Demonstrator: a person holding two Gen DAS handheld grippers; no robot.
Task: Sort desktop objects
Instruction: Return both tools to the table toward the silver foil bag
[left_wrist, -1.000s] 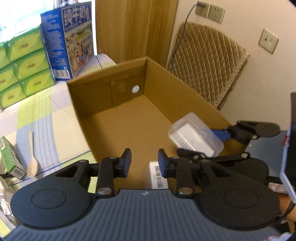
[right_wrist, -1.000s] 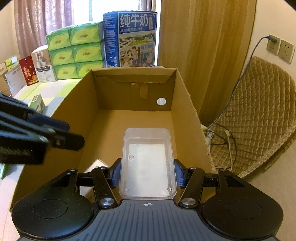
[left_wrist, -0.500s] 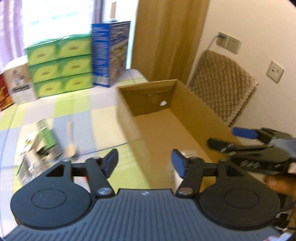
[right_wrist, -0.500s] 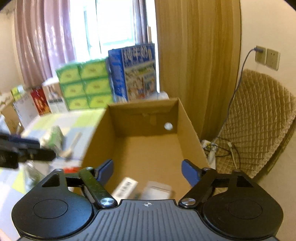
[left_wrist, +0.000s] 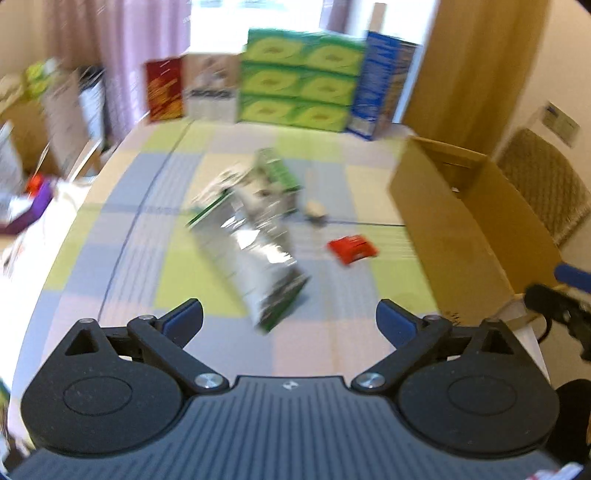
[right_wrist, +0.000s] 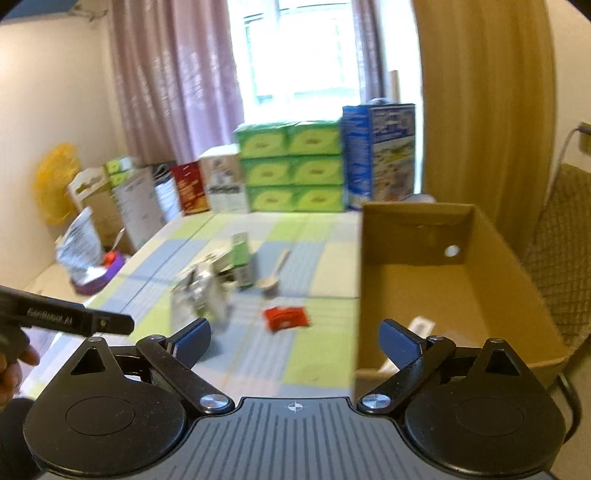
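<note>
My left gripper (left_wrist: 290, 319) is open and empty above the checked tablecloth, facing a silver foil pouch (left_wrist: 255, 251) that lies just beyond its fingers. A green carton (left_wrist: 275, 175), a wooden spoon (left_wrist: 314, 210) and a red packet (left_wrist: 352, 250) lie farther out. The open cardboard box (left_wrist: 469, 225) stands at the right. My right gripper (right_wrist: 295, 336) is open and empty too, held back from the box (right_wrist: 417, 229). Through the right wrist view I see the red packet (right_wrist: 286, 317), the spoon (right_wrist: 271, 277), the green carton (right_wrist: 242, 264) and the foil pouch (right_wrist: 199, 291). A white barcoded item (right_wrist: 421, 325) lies inside the box.
Green tissue boxes (right_wrist: 290, 170), a blue milk carton (right_wrist: 380, 151) and other boxes line the table's far edge. More bags and cartons stand at the left. A quilted chair (right_wrist: 557, 258) stands right of the box. The left gripper's body (right_wrist: 66, 319) crosses the left side.
The right gripper opened and let the clear plastic box drop into the cardboard box, then pulled back. The left gripper opened wide and swung left from the box toward the items on the table.
</note>
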